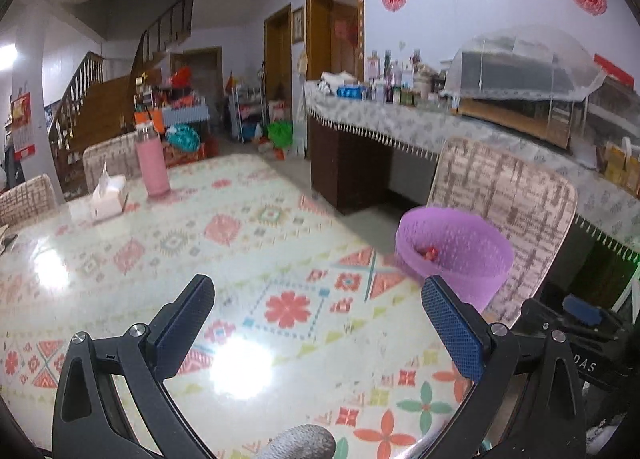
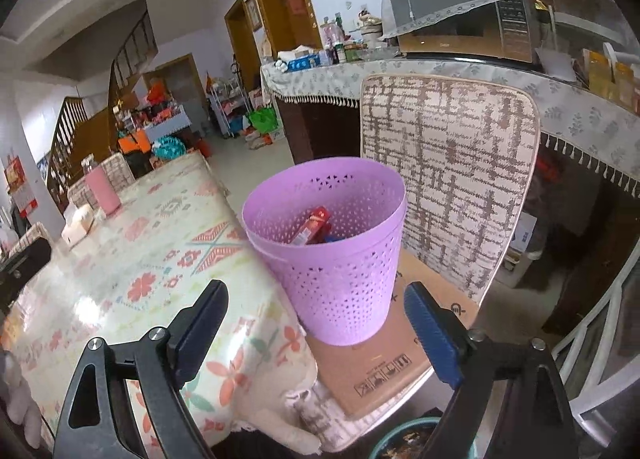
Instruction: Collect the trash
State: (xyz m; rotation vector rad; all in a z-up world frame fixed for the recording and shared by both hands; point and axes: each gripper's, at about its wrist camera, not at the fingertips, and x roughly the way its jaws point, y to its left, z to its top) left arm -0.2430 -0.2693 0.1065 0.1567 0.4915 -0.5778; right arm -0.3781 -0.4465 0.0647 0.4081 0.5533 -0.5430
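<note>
The purple basket (image 2: 332,259) is standing mid-frame on a cardboard sheet (image 2: 380,363) on a chair, beside the table (image 2: 132,287), holding a red packet (image 2: 312,225). The right gripper (image 2: 316,335) and left gripper (image 1: 320,327) are both gaping wide, gripping nothing.

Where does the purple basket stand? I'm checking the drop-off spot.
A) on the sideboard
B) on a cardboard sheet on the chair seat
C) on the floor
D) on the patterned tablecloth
B: the purple basket rests on the cardboard sheet covering the chair seat, beside the table.
</note>
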